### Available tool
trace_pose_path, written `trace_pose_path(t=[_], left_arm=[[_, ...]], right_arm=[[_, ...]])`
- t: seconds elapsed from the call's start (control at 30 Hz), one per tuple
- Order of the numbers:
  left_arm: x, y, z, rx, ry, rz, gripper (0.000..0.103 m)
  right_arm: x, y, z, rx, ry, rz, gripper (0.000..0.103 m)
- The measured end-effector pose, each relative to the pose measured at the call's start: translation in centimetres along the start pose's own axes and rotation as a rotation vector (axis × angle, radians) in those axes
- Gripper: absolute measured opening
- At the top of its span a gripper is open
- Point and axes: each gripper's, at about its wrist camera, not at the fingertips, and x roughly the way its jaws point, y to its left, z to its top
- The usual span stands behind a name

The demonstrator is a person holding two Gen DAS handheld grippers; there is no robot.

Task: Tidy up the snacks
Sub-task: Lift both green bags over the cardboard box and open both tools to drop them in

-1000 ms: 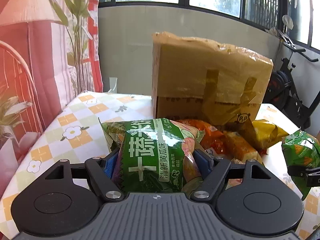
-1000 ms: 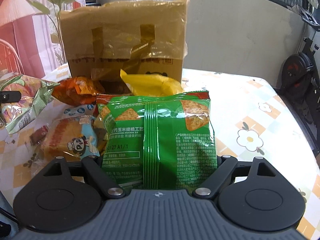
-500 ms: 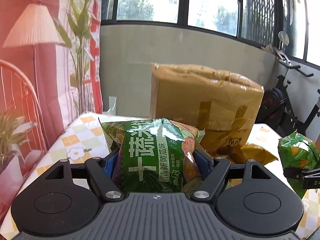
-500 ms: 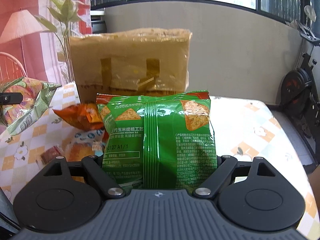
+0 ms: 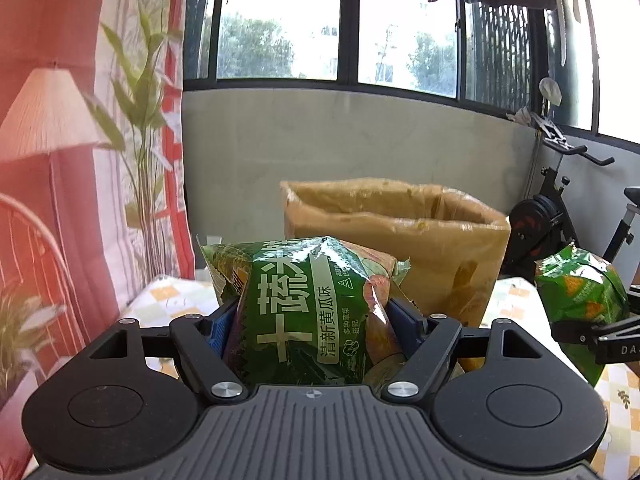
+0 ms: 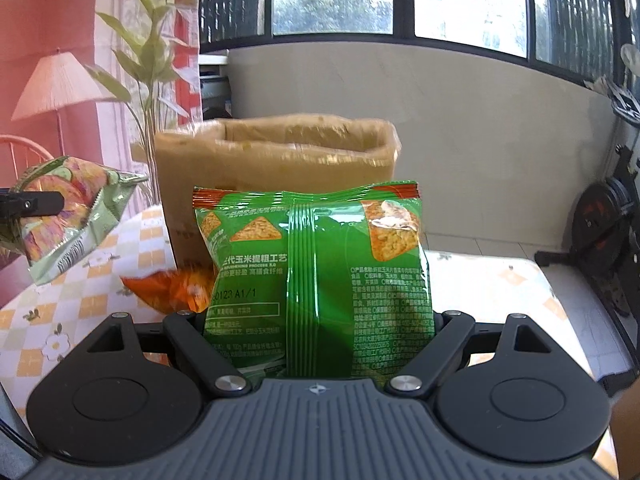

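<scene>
My left gripper [image 5: 310,320] is shut on a green cucumber-flavour snack bag [image 5: 304,312], held up in the air; its blue pads press both sides of the bag. The same bag [image 6: 68,216] shows at the left in the right wrist view. My right gripper [image 6: 318,316] is shut on a green corn-chip bag [image 6: 316,276], seen back side up; that bag [image 5: 580,300] also hangs at the right in the left wrist view. Behind both stands an open brown cardboard box [image 5: 400,240] [image 6: 276,168], its top rim now visible. An orange snack bag [image 6: 172,290] lies on the table before the box.
The table carries a white cloth with orange checks and flowers [image 6: 72,312]. A red curtain with a lamp and plant print [image 5: 60,160] hangs on the left. An exercise bike [image 5: 560,216] stands at the right behind the table, under a wall with windows.
Both grippers have risen with their bags. The box has dropped in view and its open top now shows. The loose snacks on the table have mostly slipped out of sight.
</scene>
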Motion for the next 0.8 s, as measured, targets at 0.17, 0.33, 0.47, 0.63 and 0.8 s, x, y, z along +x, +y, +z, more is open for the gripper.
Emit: trace_pose_path(t=[0.17, 0.33, 0.47, 0.63, 0.8], left_arm=[[0.4, -0.5, 2.2, 0.020, -0.042, -0.004, 0.079], [1.2, -0.9, 4.3, 0.031, -0.078, -0.009, 0.079], [1.4, -1.0, 5.0, 0.013, -0.090, -0.013, 0.079], [1.8, -0.9, 6.8, 0.013, -0.113, -0.016, 0.079], [5.1, -2.2, 10.9, 0.087, -0.151, 0.002, 0.079]], right_arm=[[0.5, -0.2, 2.8, -0.015, -0.048, 0.028, 0.085], [1.5, -0.7, 5.7, -0.019, -0.090, 0.056, 0.085], [2.1, -0.7, 7.3, -0.045, -0.109, 0.069, 0.085], [2.7, -1.1, 8.2, -0.056, -0.122, 0.084, 0.085], [5.3, -0.8, 11.1, -0.117, -0.145, 0.080, 0.085]])
